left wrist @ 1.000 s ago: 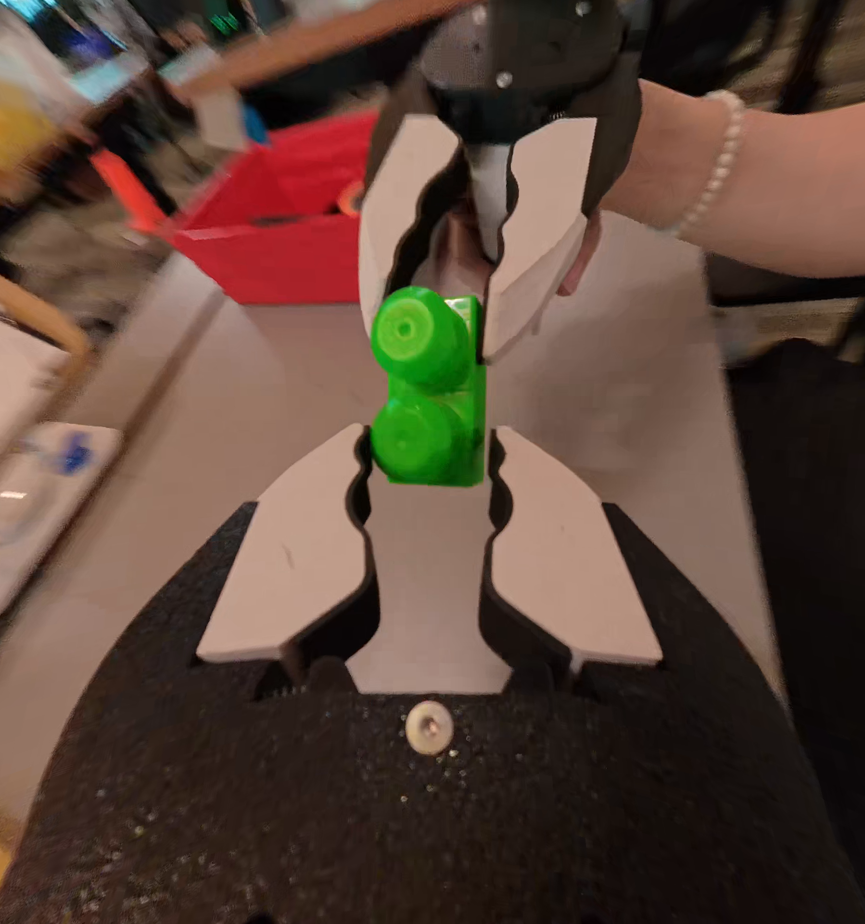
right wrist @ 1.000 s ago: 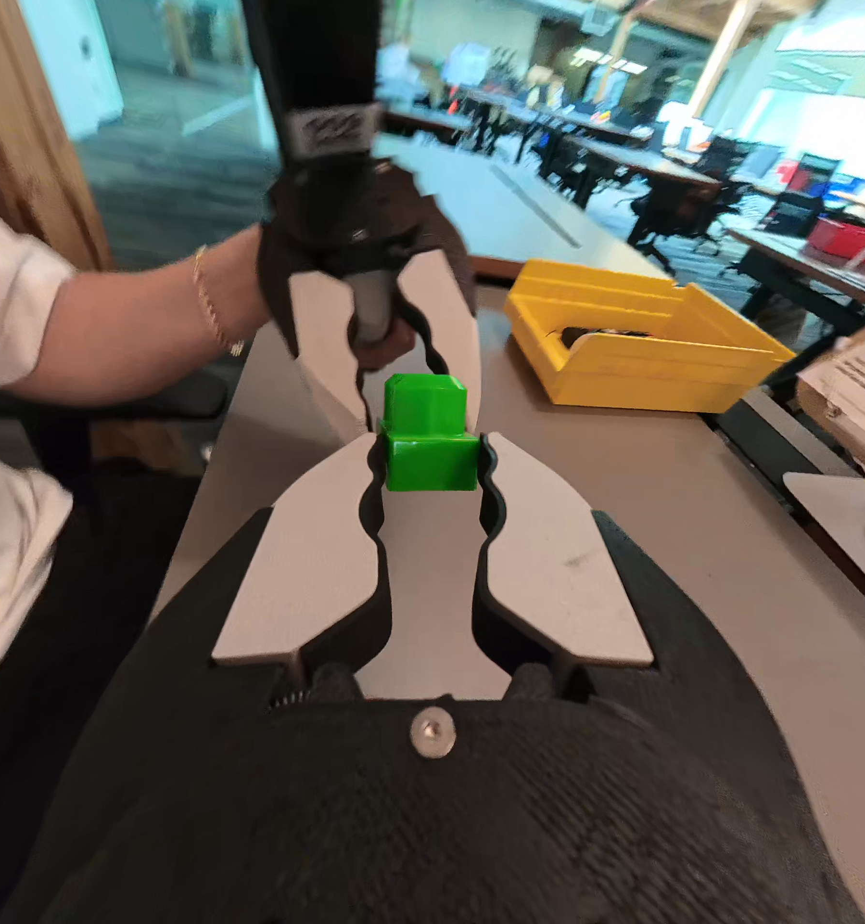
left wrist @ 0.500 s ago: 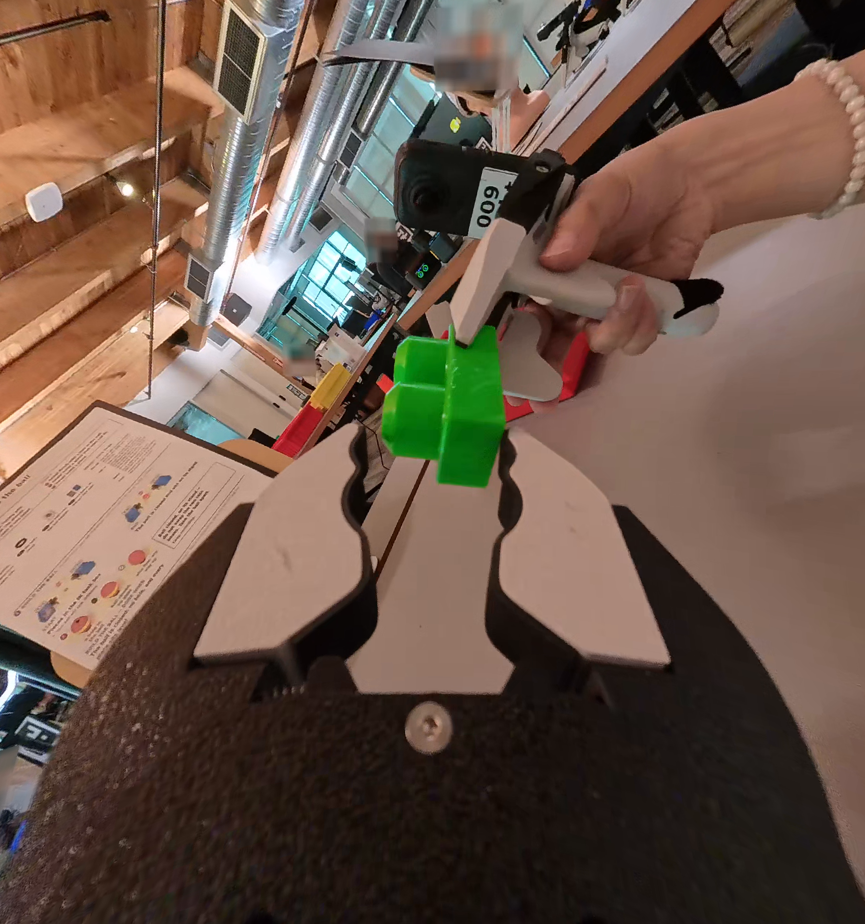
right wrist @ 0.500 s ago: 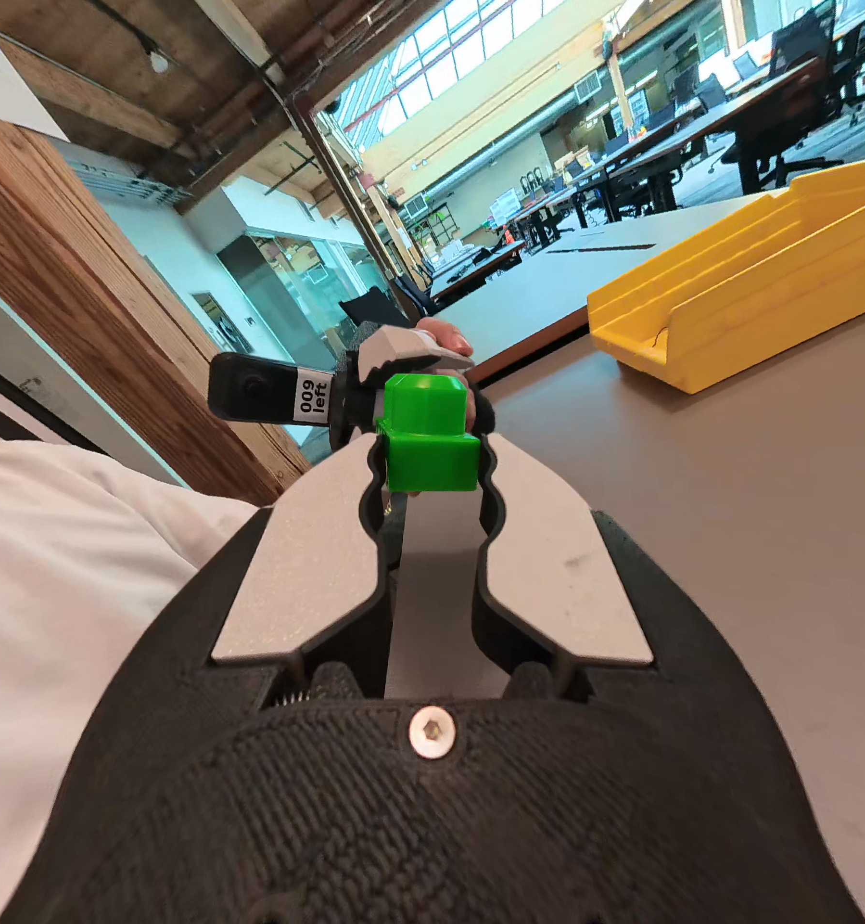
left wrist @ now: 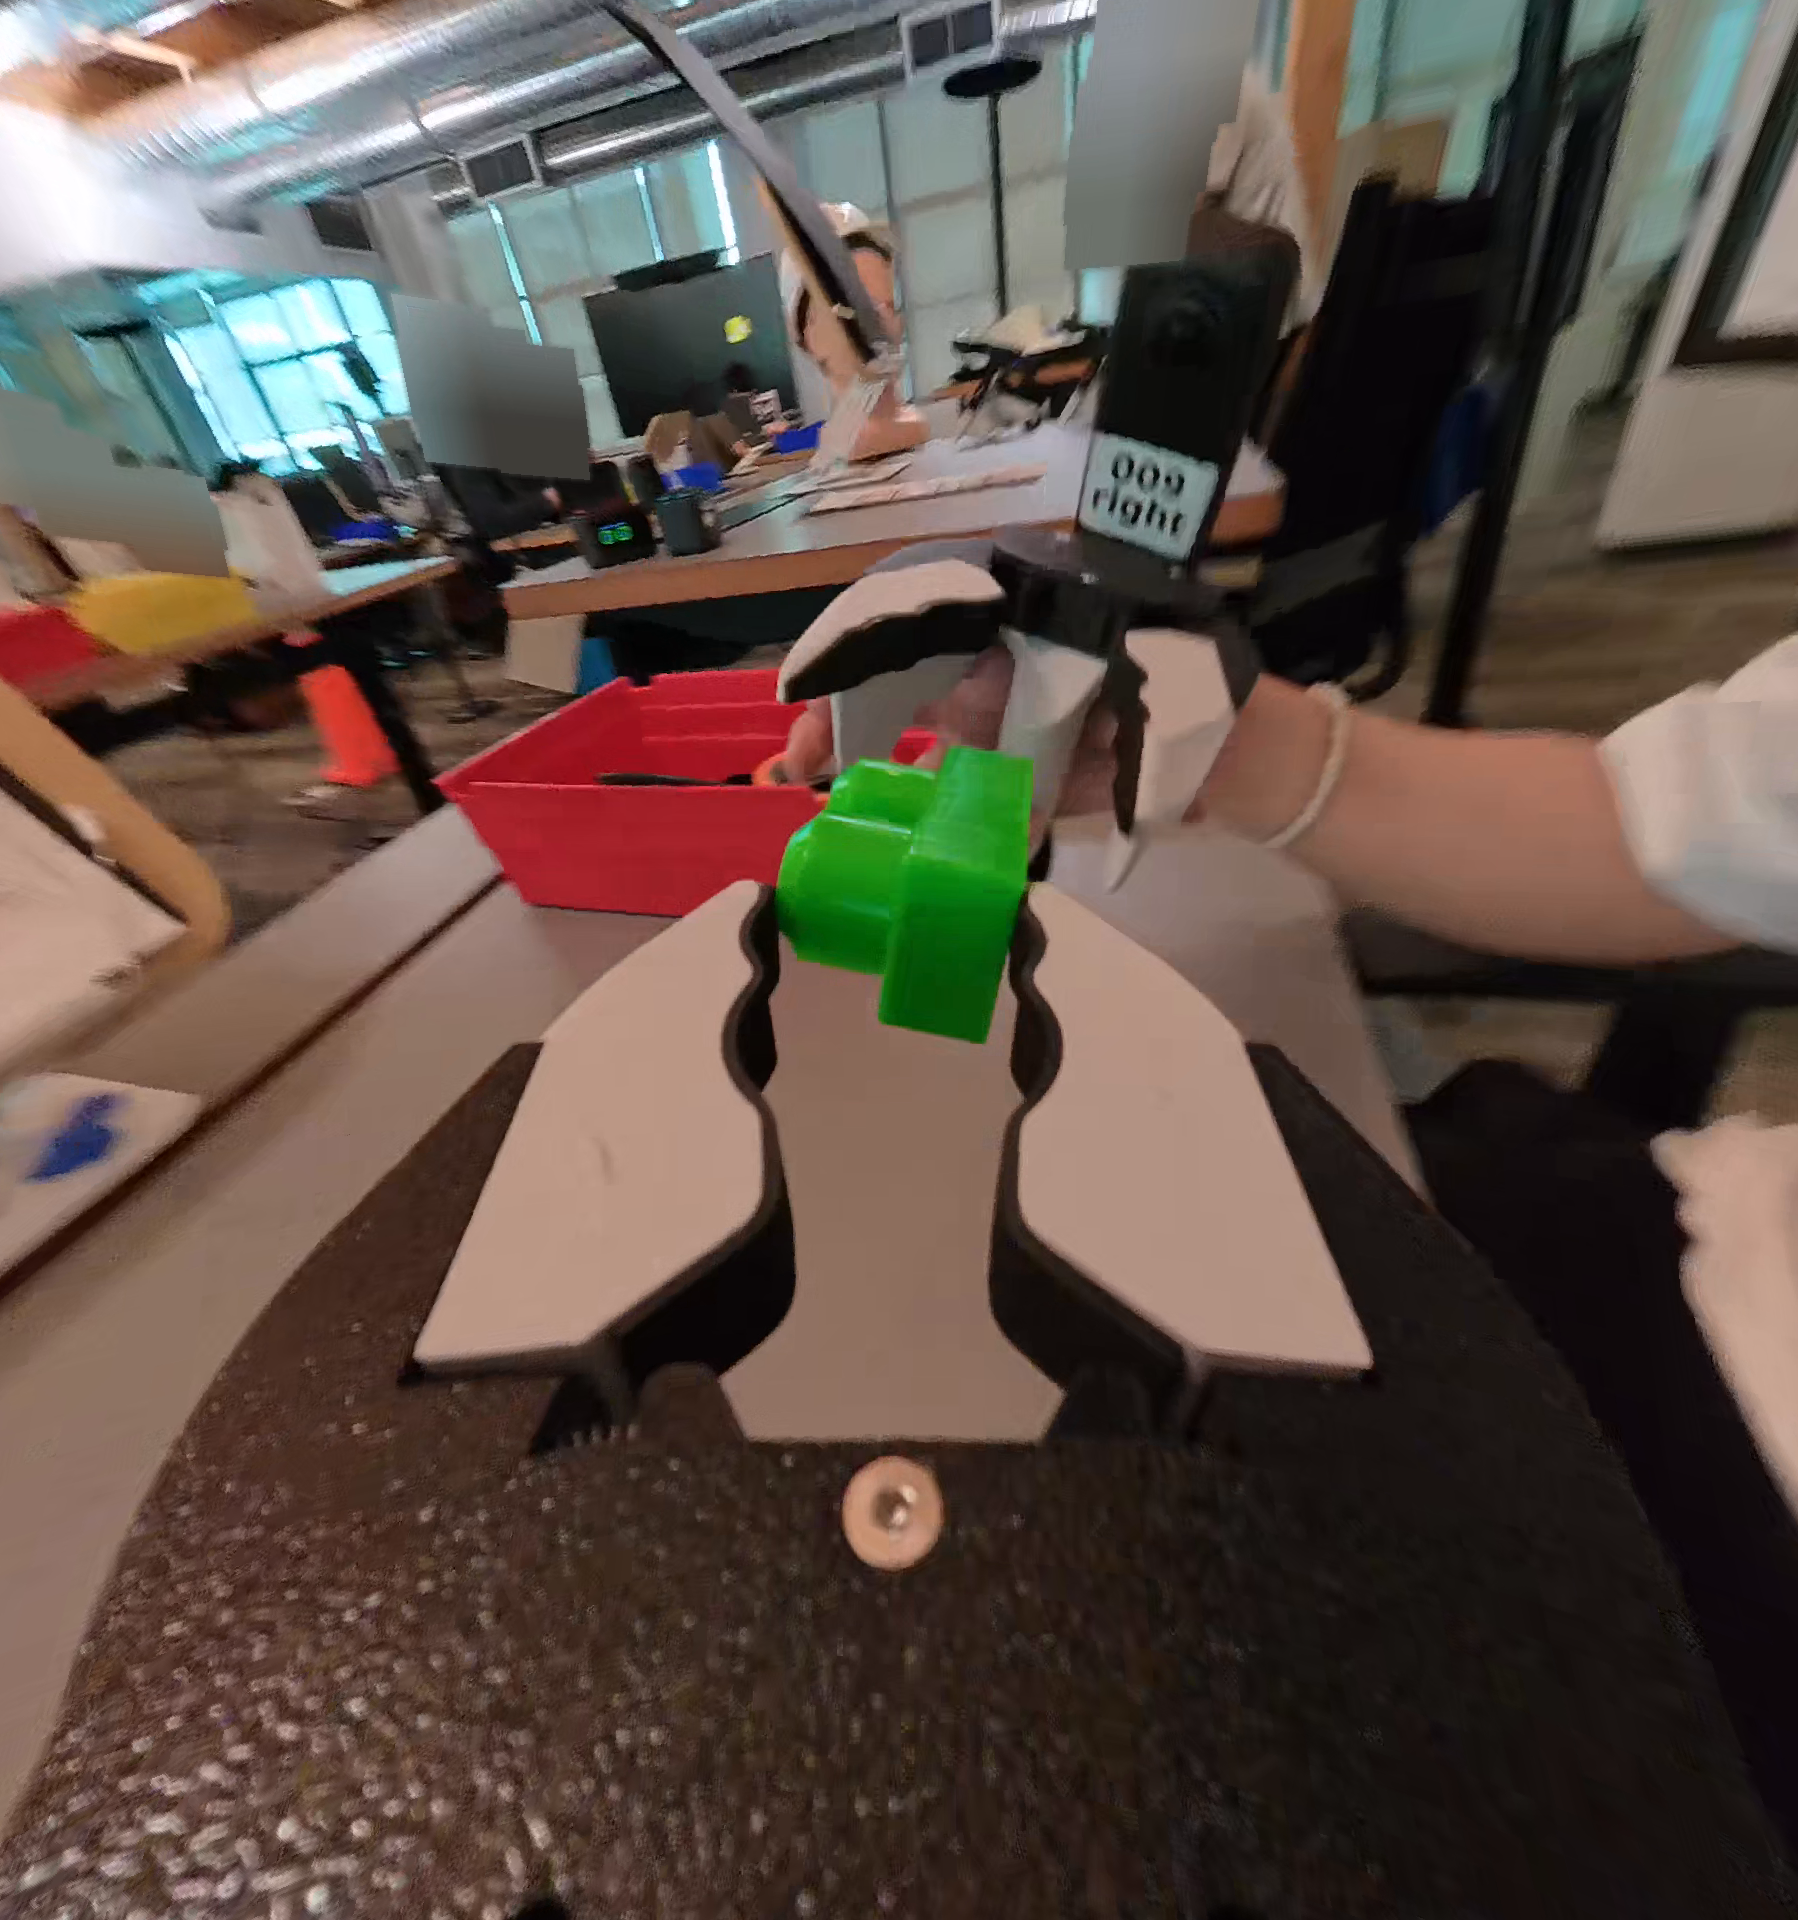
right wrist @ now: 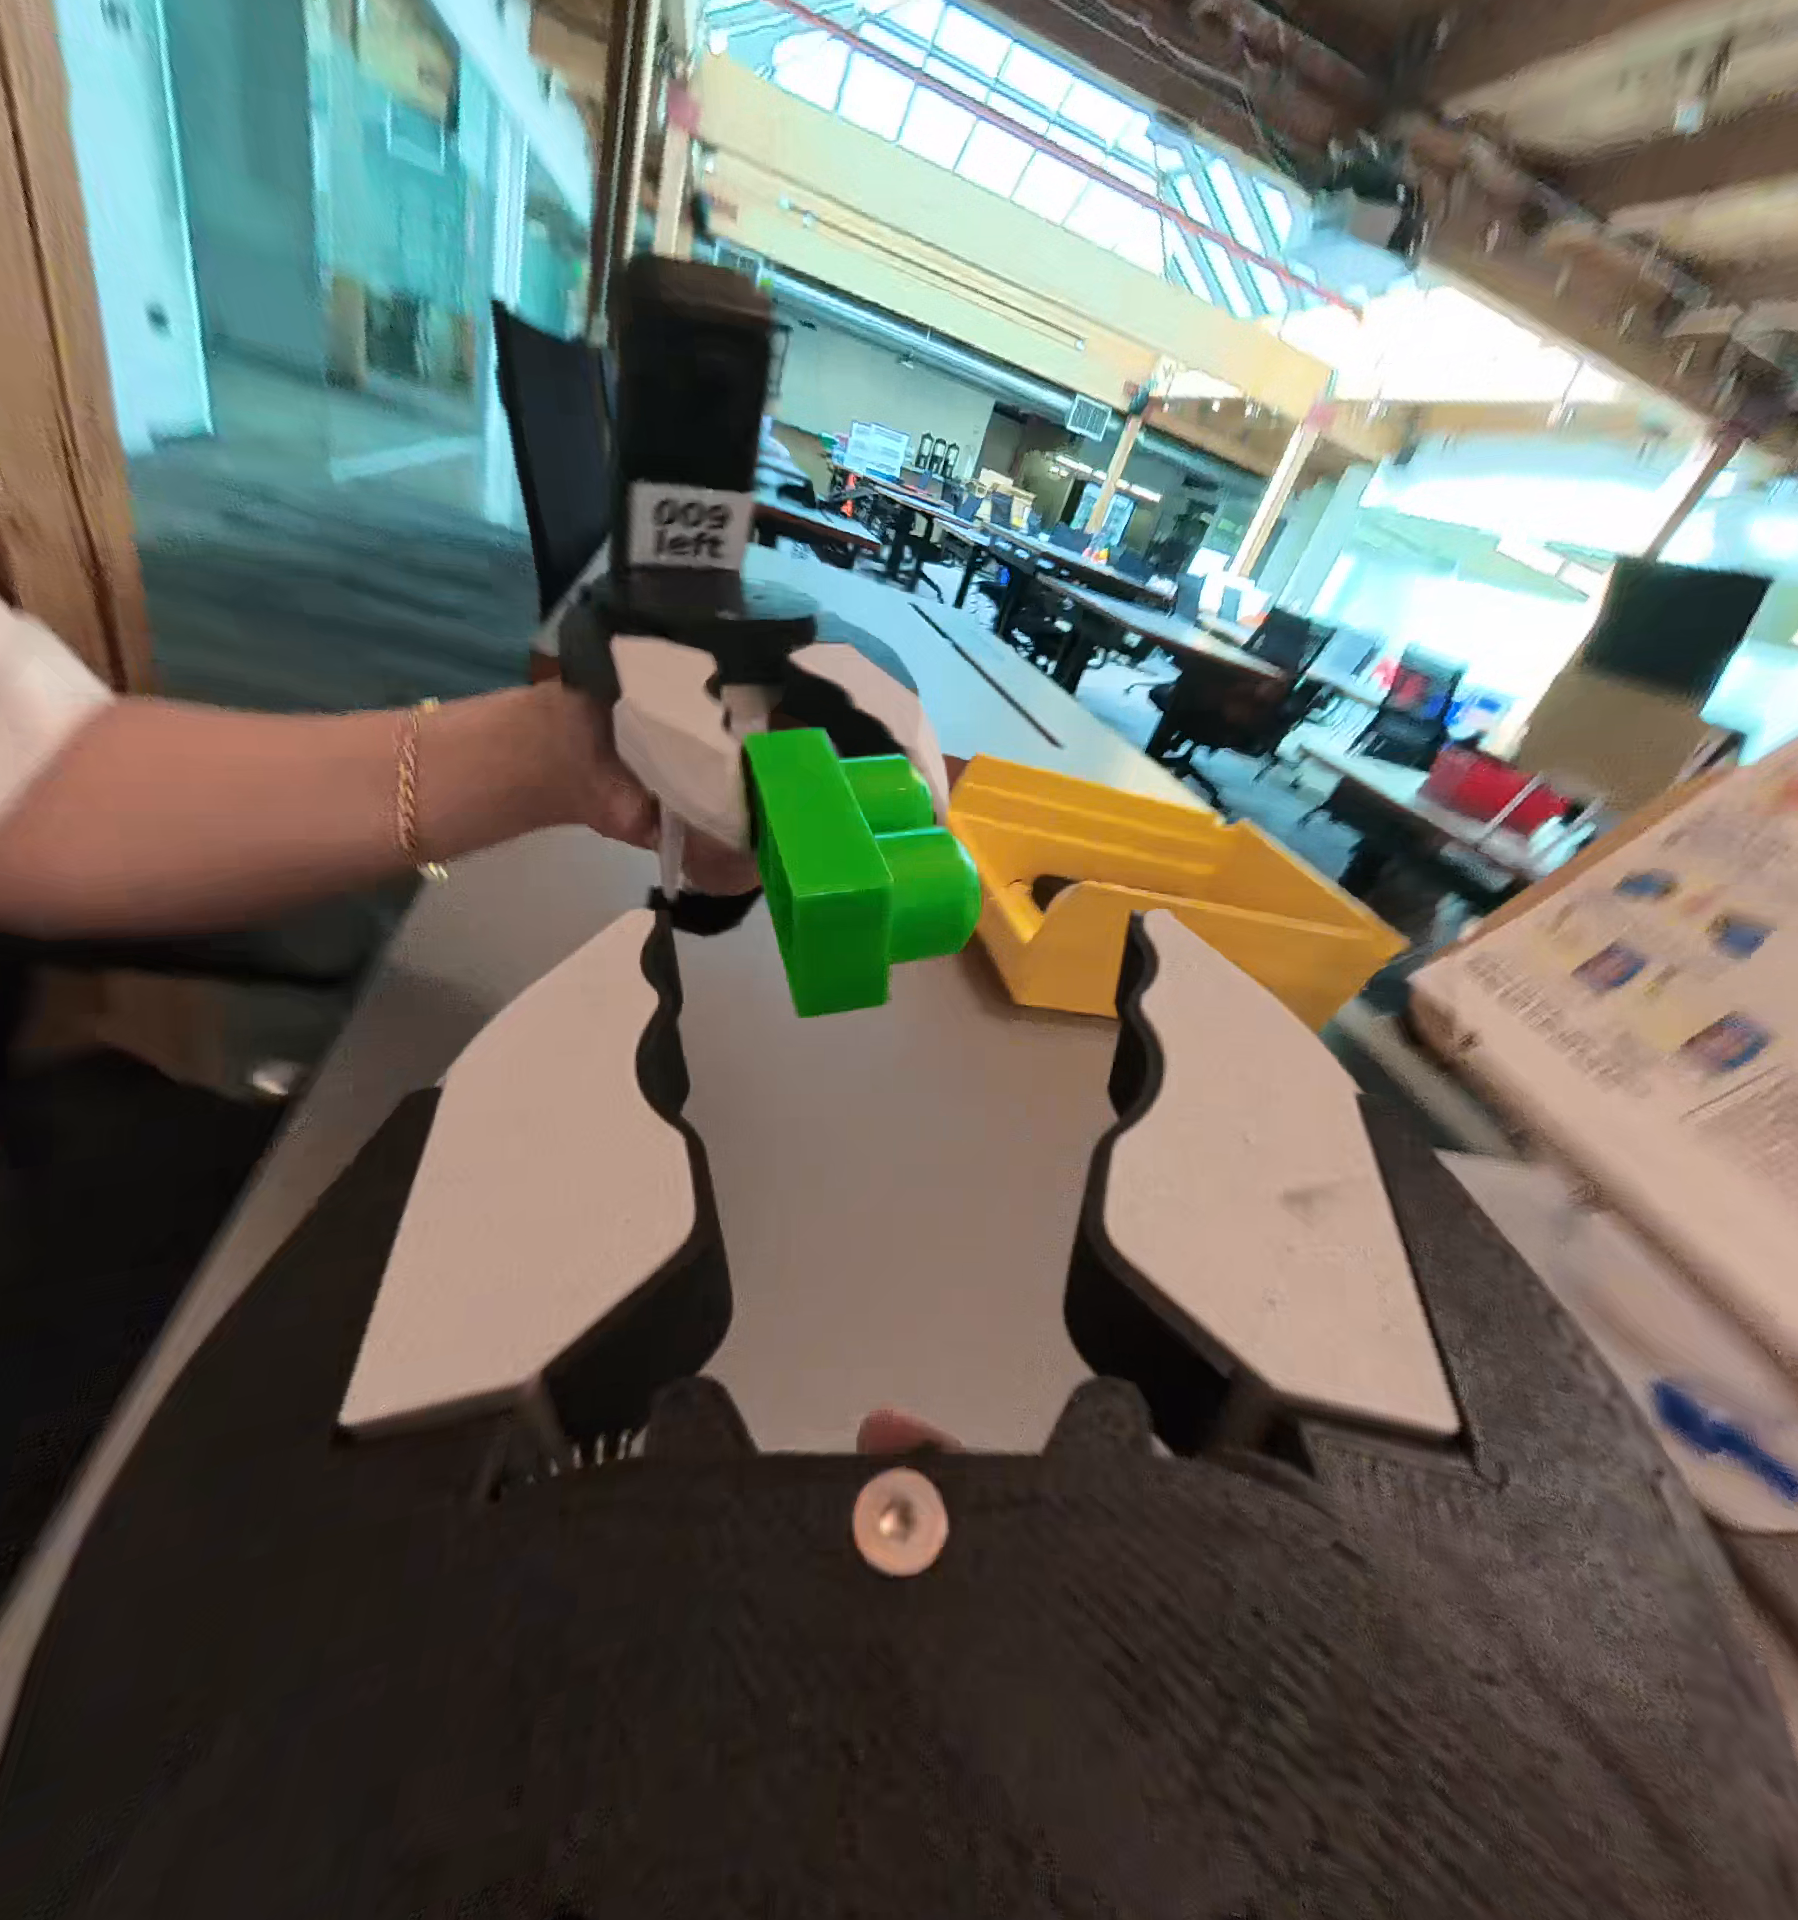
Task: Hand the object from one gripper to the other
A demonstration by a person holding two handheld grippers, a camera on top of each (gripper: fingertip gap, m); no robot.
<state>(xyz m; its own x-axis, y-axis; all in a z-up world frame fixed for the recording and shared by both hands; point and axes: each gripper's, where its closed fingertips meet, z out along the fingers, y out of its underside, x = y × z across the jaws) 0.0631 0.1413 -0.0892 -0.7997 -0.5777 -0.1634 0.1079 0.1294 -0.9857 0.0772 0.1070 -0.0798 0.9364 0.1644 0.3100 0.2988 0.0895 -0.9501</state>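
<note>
Between the two grippers, above the table (left wrist: 375, 1039), sits the green block (left wrist: 916, 894): rigid plastic, looks light, smooth faces, likely slippery. Left gripper (left wrist: 890, 935) is clamped on its flat body; studs stick out sideways. Right gripper (right wrist: 900, 945) is spread wide, holding nothing. Best hold: the flat parallel sides, not the round studs.

The red bin's (left wrist: 604, 842) contents are too dark to identify, and the green block (right wrist: 853, 883) hides part of the yellow bin (right wrist: 1186, 894).
</note>
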